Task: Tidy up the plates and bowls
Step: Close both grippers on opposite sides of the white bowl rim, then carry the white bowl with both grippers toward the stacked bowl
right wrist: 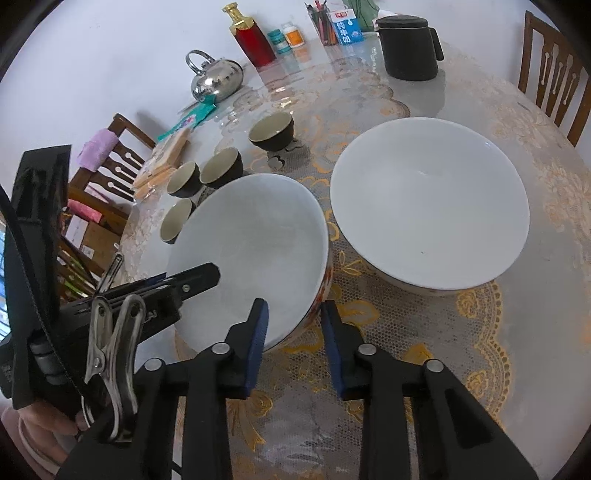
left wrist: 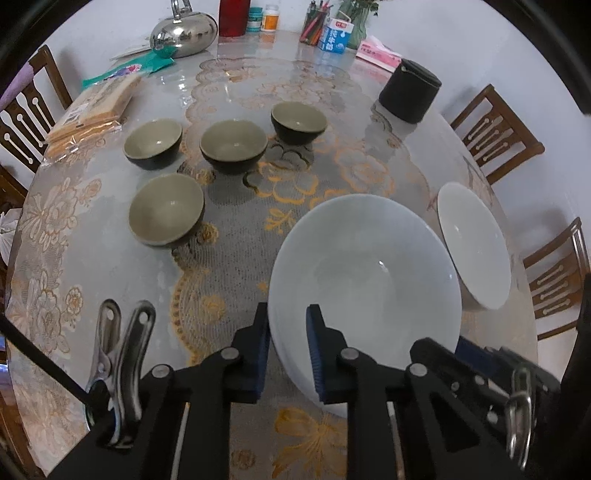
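Large white bowl [left wrist: 364,280], empty, glossy; floral outside. Left gripper [left wrist: 288,350] clamped on near rim. Right gripper [right wrist: 294,345] straddles opposite rim, pads apart. Second white bowl [right wrist: 430,203] empty.

White walls [left wrist: 517,55], wooden chairs [left wrist: 496,133] — lace-covered round table [left wrist: 240,288], glossy reflections

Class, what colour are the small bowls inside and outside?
Small bowls: olive-green inside, dark outside; clearest in the left wrist view.

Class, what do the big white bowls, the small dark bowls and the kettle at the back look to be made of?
Big white bowls: probably glazed ceramic, smooth and glossy with small highlights.
Small dark bowls: likely glazed stoneware, dark outside and olive inside with a soft sheen.
Kettle: polished metal, mirroring the room.
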